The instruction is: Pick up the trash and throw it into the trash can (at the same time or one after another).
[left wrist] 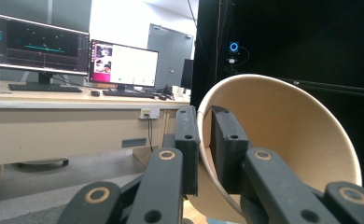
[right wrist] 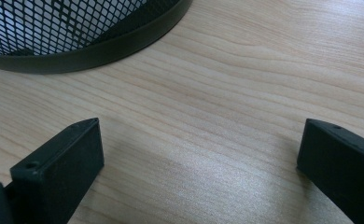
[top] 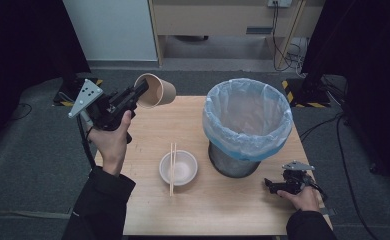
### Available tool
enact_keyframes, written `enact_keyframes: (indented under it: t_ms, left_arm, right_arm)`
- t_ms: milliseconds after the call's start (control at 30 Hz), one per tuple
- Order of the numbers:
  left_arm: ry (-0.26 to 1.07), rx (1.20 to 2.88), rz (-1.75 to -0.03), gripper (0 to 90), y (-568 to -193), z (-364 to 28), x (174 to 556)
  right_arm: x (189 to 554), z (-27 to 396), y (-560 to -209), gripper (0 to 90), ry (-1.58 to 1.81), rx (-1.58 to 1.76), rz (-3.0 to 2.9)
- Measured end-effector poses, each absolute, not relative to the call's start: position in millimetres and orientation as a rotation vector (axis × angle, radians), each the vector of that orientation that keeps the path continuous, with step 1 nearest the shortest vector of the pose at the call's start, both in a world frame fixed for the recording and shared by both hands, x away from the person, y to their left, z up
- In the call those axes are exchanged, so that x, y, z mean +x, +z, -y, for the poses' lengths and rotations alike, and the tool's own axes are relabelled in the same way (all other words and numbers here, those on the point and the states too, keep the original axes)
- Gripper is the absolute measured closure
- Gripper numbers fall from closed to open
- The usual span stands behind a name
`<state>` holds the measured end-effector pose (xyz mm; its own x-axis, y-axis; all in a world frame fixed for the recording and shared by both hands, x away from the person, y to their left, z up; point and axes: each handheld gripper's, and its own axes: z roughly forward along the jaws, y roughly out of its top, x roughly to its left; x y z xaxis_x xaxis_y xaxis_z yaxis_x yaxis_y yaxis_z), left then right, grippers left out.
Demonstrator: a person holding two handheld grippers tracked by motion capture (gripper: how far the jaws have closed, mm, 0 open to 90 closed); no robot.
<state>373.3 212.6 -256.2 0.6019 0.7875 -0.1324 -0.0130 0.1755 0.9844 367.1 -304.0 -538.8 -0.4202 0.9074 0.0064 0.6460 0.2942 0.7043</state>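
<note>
Work in hand: clearing used tableware from the table (top: 223, 200) into the lined bin (top: 247, 120), judged from how things lie.
Left gripper (top: 142, 93): clenched on the rim of the paper cup (top: 158, 90), one jaw inside the wall and one outside, as the left gripper view shows (left wrist: 203, 140).
Paper cup, position: lifted clear of the table, tipped on its side with the mouth facing the camera, above the far left corner, well apart from the bin. Inside appears empty (left wrist: 287, 135).
Right gripper (top: 269, 184): released, jaws spread wide with bare wood between them (right wrist: 199, 158); resting low on the table just beside the foot of the bin (right wrist: 77, 42).
Done: cup picked up.
Left to do: carry the cup over the bin mouth and drop it; the bowl (top: 178, 168) and chopsticks (top: 172, 167) lie untouched.
Progress, judged: early, first item not yet disposed of.
Count, cups: one.
Count, bowls: one, white, near the table's middle.
Count, chopsticks: two, laid together across the bowl.
Count, bins: one, mesh, with a pale blue liner; no contents discernible.
Count, grippers: two.
</note>
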Motion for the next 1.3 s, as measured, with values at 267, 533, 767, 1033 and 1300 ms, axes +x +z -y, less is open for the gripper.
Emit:
enact_keyframes:
  t_ms: [267,533,767,1033,1300]
  left_arm:
    - [0.663,1.295,-0.729,81.1,-241,-198,377]
    - [0.665,1.314,-0.687,81.1,-226,-179,379]
    - [0.648,1.328,-0.674,81.0,-224,-163,385]
    - [0.623,1.337,-0.659,81.0,-225,-146,391]
    - [0.594,1.352,-0.632,81.0,-225,-123,395]
  right_arm:
    - [367,304,-539,0.6,0.901,1.392,-2.173]
    - [367,304,-539,0.6,0.902,1.394,-2.172]
    - [367,304,-539,0.6,0.902,1.395,-2.172]
    - [367,304,-539,0.6,0.903,1.39,-2.171]
    - [367,304,-539,0.6,0.903,1.39,-2.171]
